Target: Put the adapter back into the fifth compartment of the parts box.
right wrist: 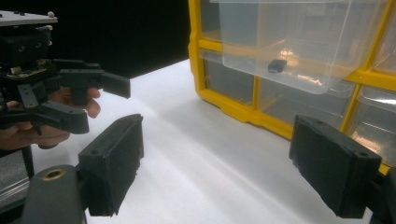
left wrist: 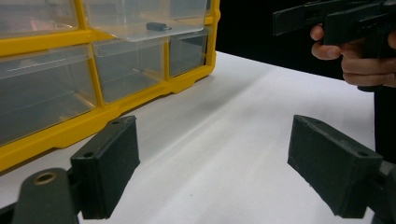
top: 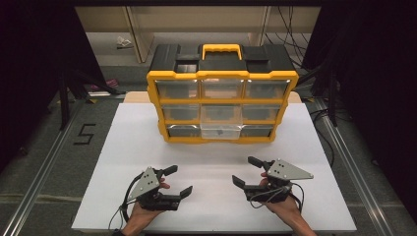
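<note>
Bottom-middle drawer stands pulled out; both grippers wait empty near the table's front edge.

High view: left gripper (top: pixel 179 181) and right gripper (top: pixel 243 170) are spread wide, well short of the organizer (top: pixel 222 101); its drawer (top: pixel 221 131) juts out. Left gripper view: a small dark part (left wrist: pixel 158 26) lies inside. Right gripper view: nothing is between the jaws, so retrieval or closing remains.

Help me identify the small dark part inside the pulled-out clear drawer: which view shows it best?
The right gripper view: the small dark part shows largest there, through the clear drawer. The left gripper view shows it smaller; the high view, a speck.
</note>
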A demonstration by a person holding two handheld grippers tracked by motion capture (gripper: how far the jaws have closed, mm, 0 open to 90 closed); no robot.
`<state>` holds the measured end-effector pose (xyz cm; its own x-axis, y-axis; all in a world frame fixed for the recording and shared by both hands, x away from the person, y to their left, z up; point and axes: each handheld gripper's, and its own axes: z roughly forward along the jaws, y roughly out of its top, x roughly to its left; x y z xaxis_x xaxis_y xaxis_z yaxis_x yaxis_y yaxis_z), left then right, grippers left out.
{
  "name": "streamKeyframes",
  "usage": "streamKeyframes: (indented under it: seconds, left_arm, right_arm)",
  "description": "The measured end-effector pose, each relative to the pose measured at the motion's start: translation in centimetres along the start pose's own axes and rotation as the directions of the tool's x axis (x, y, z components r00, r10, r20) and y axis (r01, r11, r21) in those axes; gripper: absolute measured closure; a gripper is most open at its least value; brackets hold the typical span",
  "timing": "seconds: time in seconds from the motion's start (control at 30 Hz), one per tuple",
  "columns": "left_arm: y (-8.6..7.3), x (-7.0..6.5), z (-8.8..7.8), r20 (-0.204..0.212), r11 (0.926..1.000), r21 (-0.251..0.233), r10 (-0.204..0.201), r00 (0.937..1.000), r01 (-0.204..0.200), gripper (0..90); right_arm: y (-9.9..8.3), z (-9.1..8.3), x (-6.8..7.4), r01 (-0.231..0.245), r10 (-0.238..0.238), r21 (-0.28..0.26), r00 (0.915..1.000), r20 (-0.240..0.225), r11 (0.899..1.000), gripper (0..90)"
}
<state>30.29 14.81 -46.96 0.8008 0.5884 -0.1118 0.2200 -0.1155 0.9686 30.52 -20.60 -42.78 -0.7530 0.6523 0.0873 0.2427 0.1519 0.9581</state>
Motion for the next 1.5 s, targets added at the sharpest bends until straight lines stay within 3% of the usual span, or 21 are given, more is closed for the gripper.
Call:
streamKeyframes:
  seconds: [0.93,1.5]
  left_arm:
    - [0.0,0.1,-0.2,0.018,0.9998,-0.018,-0.007,0.9998,0.007,15.7]
    - [0.0,0.1,-0.2,0.019,0.9996,-0.024,-0.011,0.9998,0.011,15.7]
  right_arm:
    - [-2.4,-1.7,-0.1,-0.013,0.013,-0.008,0.9995,0.028,1.0,16.4]
    - [-2.5,-2.1,-0.2,-0.007,0.008,-0.023,0.9991,0.041,1.0,16.4]
